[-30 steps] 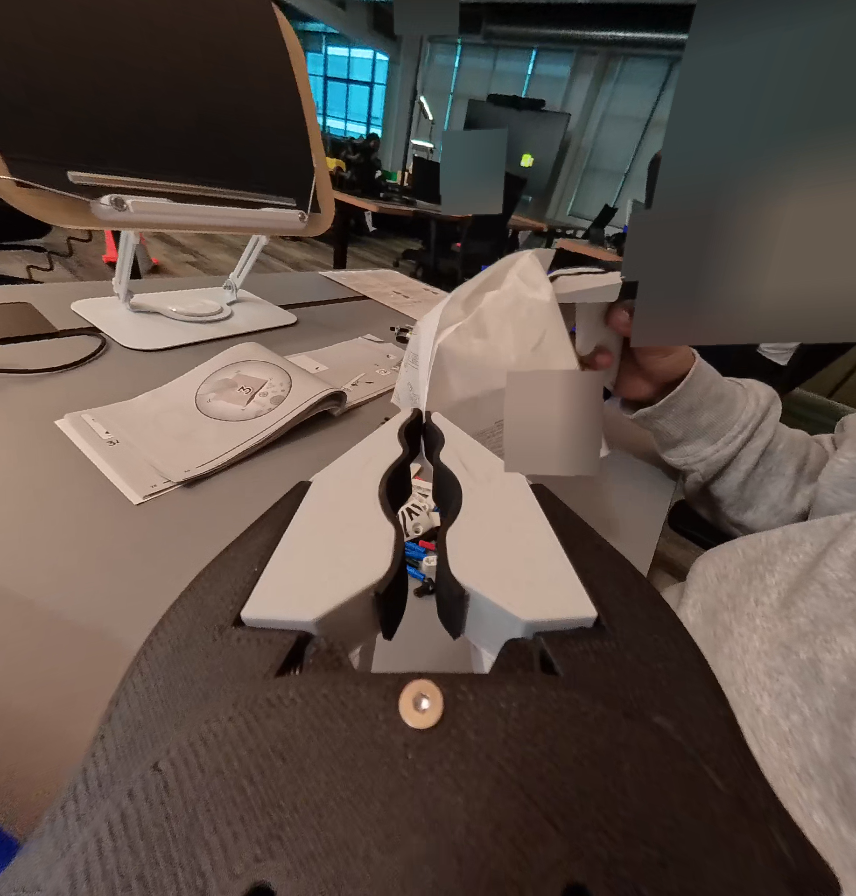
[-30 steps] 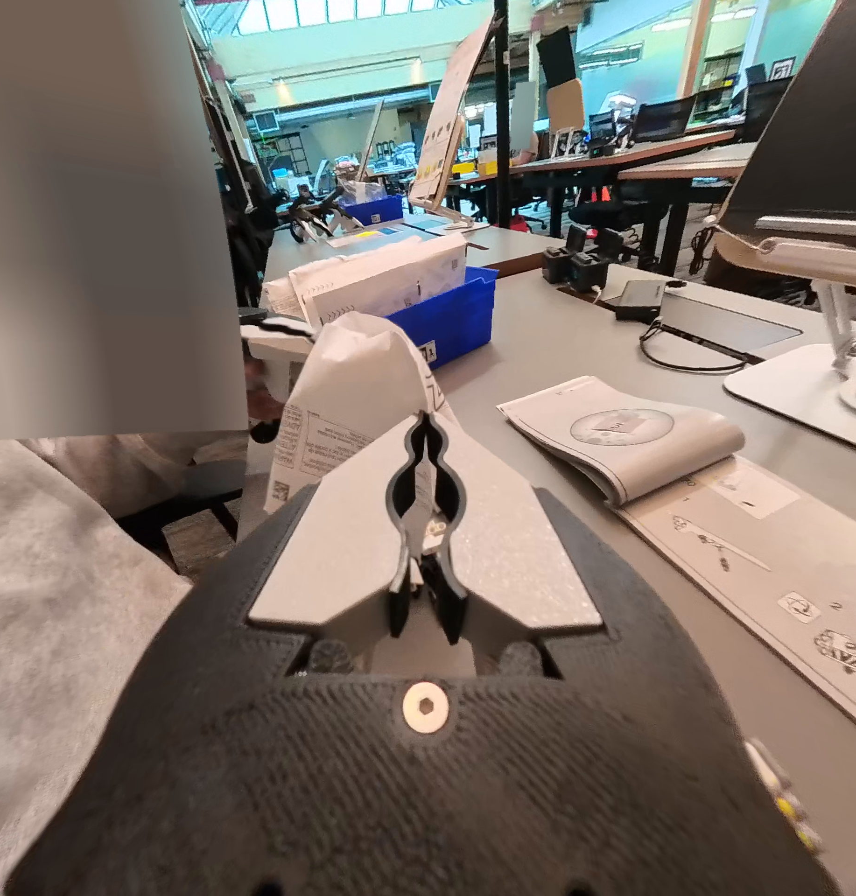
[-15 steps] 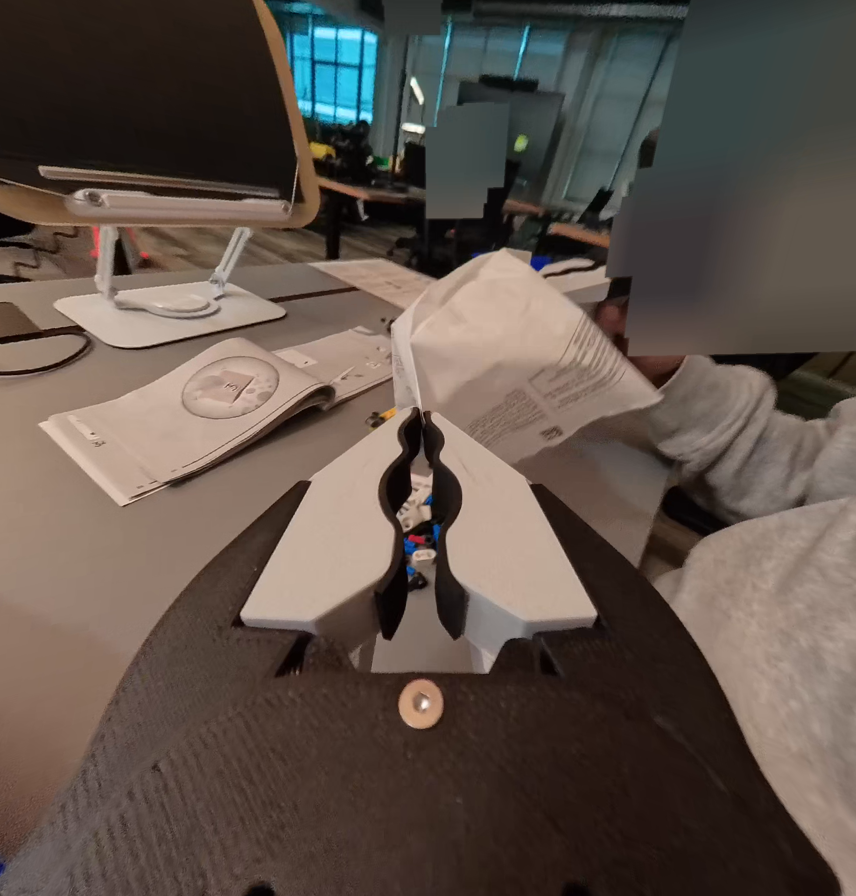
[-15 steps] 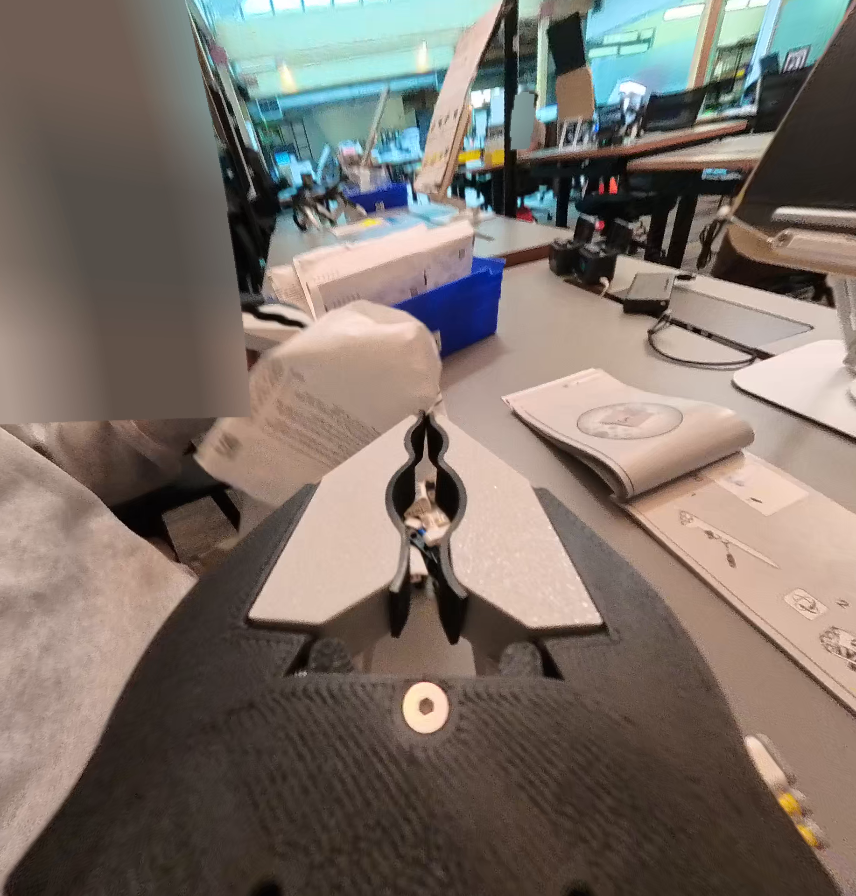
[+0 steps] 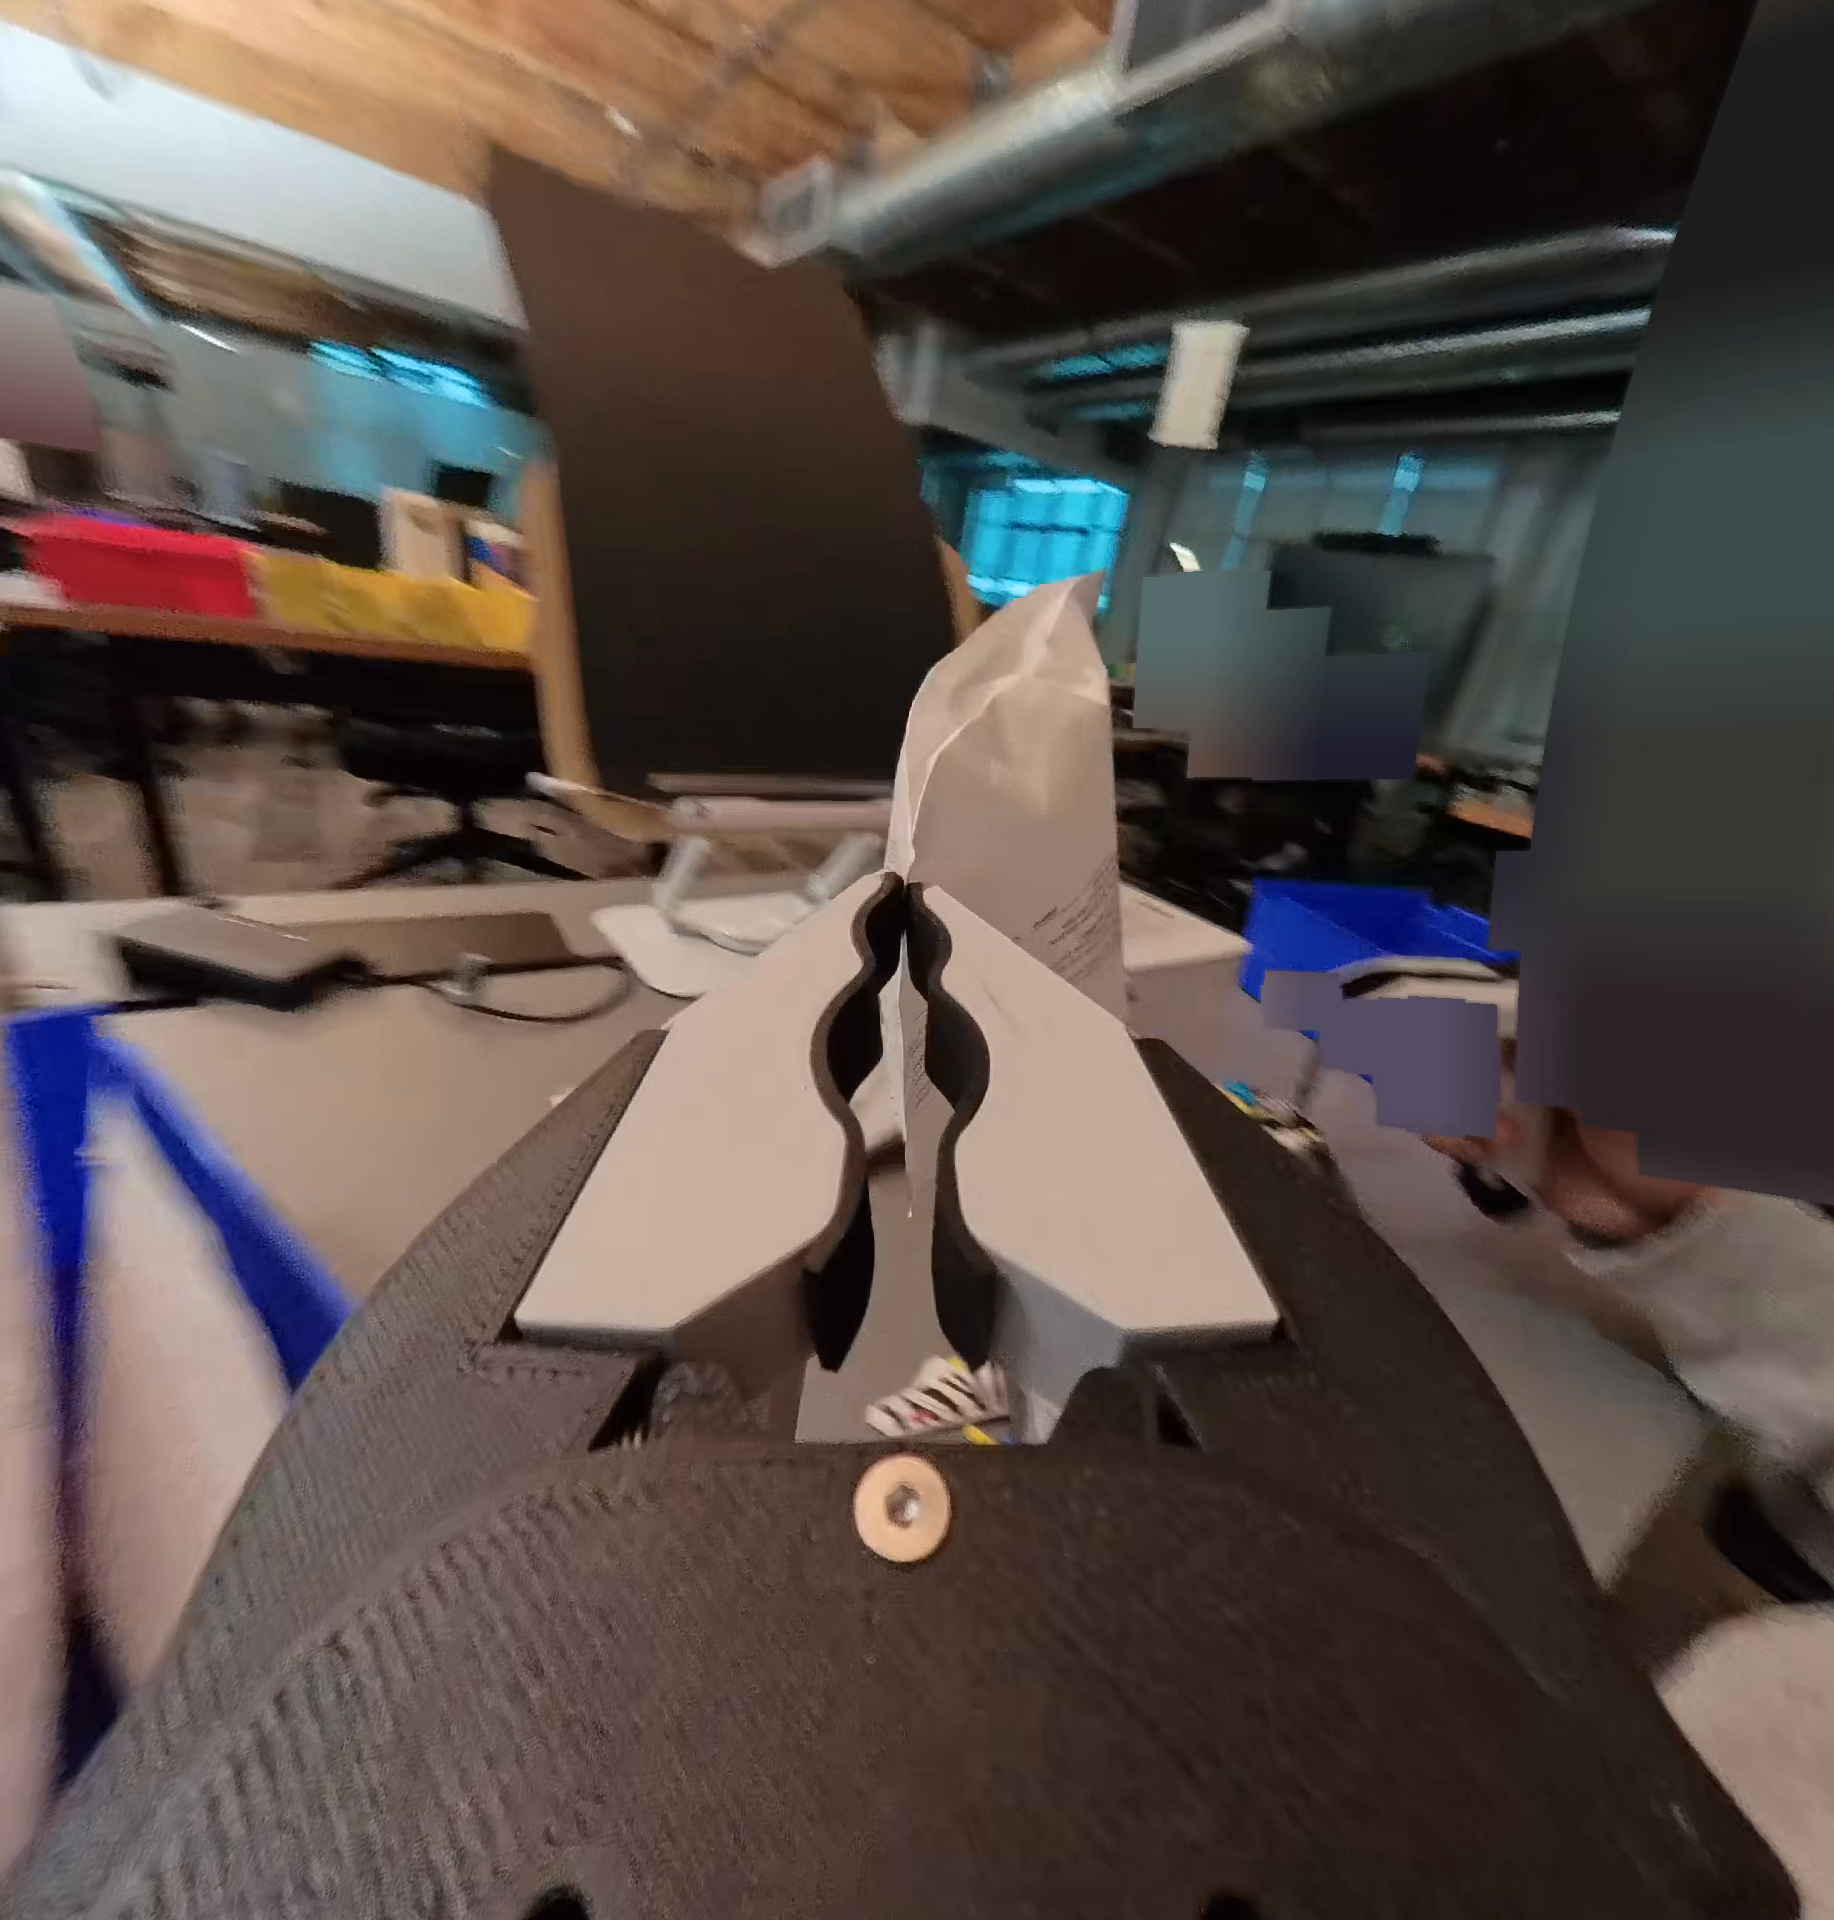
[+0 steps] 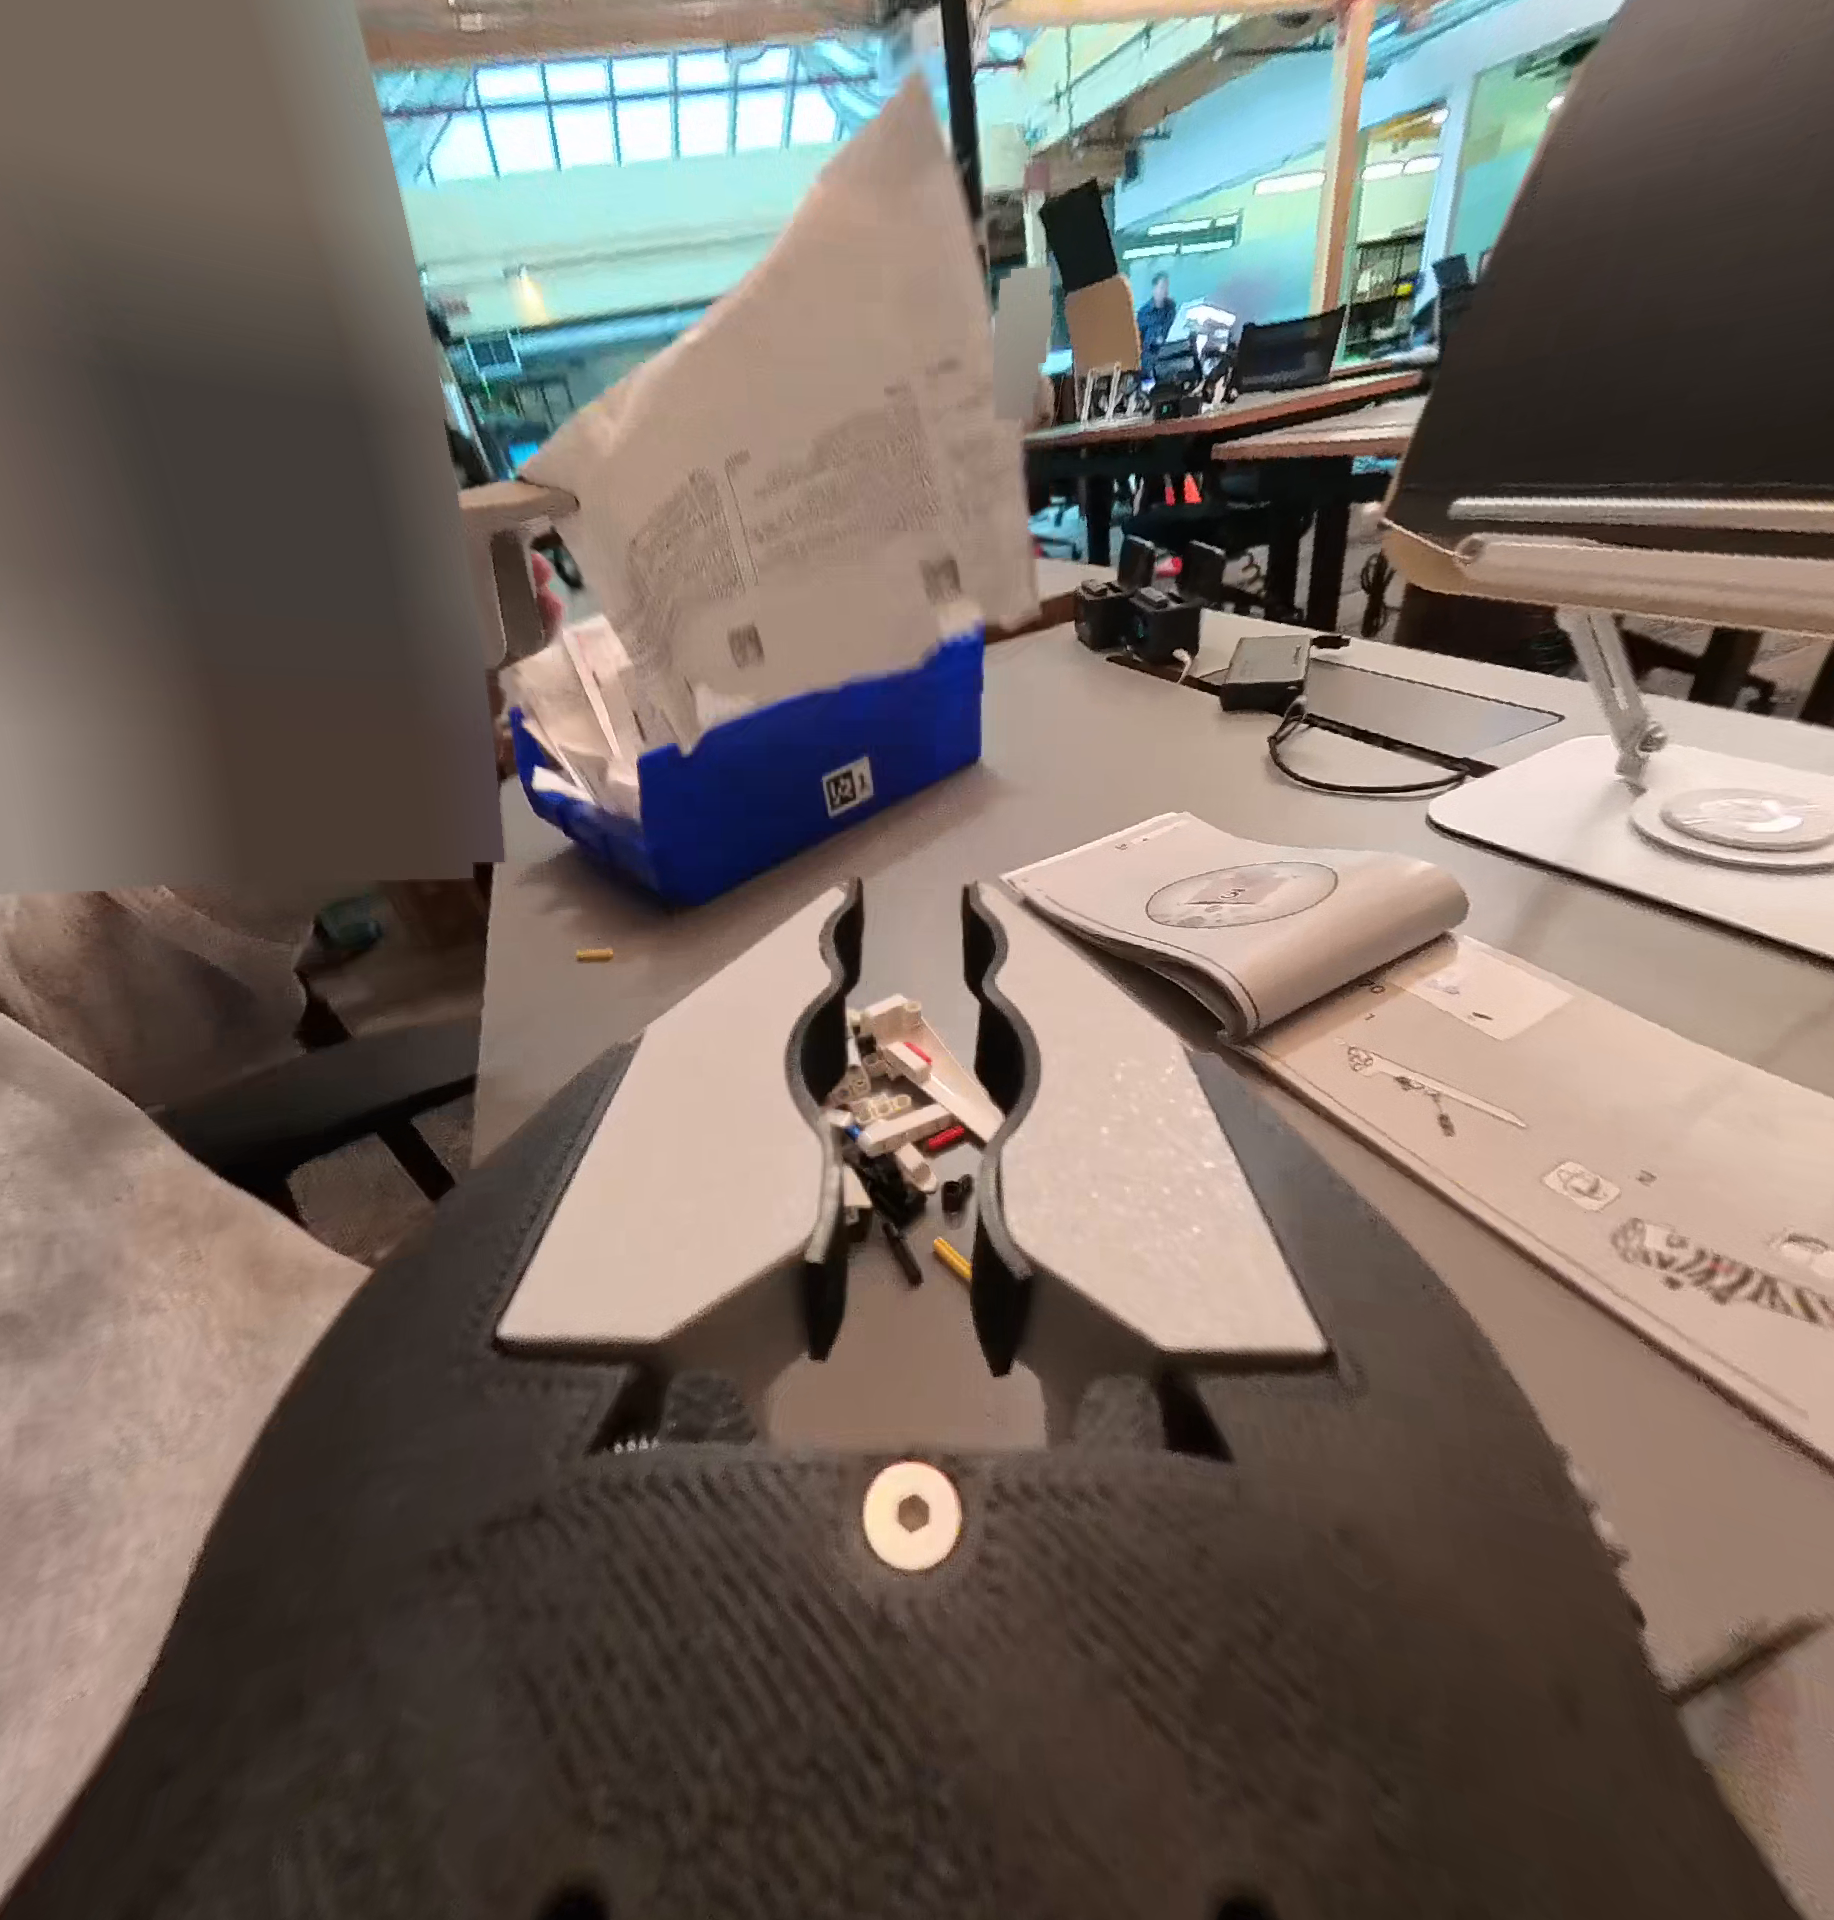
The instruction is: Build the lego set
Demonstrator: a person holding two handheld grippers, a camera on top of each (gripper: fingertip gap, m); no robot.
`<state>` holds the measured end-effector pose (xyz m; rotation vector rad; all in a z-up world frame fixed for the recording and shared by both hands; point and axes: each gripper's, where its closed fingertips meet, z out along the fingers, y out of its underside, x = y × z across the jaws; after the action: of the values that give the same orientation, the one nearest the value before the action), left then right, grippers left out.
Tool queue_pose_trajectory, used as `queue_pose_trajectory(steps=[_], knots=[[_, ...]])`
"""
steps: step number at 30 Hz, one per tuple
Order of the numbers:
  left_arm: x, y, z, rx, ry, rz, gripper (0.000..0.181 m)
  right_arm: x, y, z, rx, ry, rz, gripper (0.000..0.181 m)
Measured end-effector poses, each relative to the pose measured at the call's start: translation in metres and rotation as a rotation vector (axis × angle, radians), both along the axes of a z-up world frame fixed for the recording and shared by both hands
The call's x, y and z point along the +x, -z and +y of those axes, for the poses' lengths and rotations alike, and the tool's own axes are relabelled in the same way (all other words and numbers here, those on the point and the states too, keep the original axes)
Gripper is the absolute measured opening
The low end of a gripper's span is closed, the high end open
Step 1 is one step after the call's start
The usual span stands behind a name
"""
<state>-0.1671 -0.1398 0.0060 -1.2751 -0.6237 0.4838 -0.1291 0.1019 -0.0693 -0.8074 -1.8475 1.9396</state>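
Observation:
My left gripper point(image 5: 905, 896) is shut on an edge of a white paper bag point(image 5: 1006, 769), which stands up above its tips. In the right wrist view the same bag point(image 6: 788, 468) hangs tilted over a blue bin point(image 6: 788, 769), with the left gripper beside it, mostly hidden. My right gripper point(image 6: 911, 906) is open and empty, low over the grey table point(image 6: 1100, 727). A small pile of loose lego pieces point(image 6: 897, 1112), white, black, red and yellow, lies on the table between its fingers. A few pieces point(image 5: 934, 1392) also show under the left gripper.
An open instruction booklet point(image 6: 1245, 925) and a printed sheet point(image 6: 1619, 1195) lie right of the pile. A tablet stand point(image 6: 1723, 821) holding a dark screen is at far right, with a cable and small devices point(image 6: 1266, 665) behind. One yellow piece point(image 6: 593, 953) lies near the bin. A grey sleeve point(image 6: 113, 1195) is at left. There is about 25 cm between the tips of the two grippers.
The right gripper has let go of the bag and opened. The left gripper has swung up and away with the bag to over the blue bin. The pieces now lie on the table.

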Motion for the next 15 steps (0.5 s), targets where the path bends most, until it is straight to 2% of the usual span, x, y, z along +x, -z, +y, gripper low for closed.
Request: queue_pose_trajectory(steps=[3, 7, 10, 12, 15], knots=[[-0.005, -0.028, -0.053, 0.000, -0.249, 0.079, 0.000, 0.008, 0.001, 0.011, -0.082, -0.005, -0.019, 0.018], [-0.001, -0.052, -0.123, -0.118, -0.613, 0.191, 0.000, 0.014, 0.002, 0.015, -0.132, -0.017, -0.026, 0.017], [-0.001, -0.049, -0.165, -0.324, -0.854, 0.229, 0.000, 0.015, 0.005, 0.011, -0.132, -0.035, -0.034, 0.017], [-0.004, -0.041, -0.185, -0.453, -0.967, 0.229, 0.000, 0.016, 0.007, 0.008, -0.129, -0.046, -0.039, 0.017], [-0.007, -0.037, -0.206, -0.457, -1.057, 0.220, 0.000, 0.015, 0.009, 0.006, -0.121, -0.053, -0.043, 0.017]])
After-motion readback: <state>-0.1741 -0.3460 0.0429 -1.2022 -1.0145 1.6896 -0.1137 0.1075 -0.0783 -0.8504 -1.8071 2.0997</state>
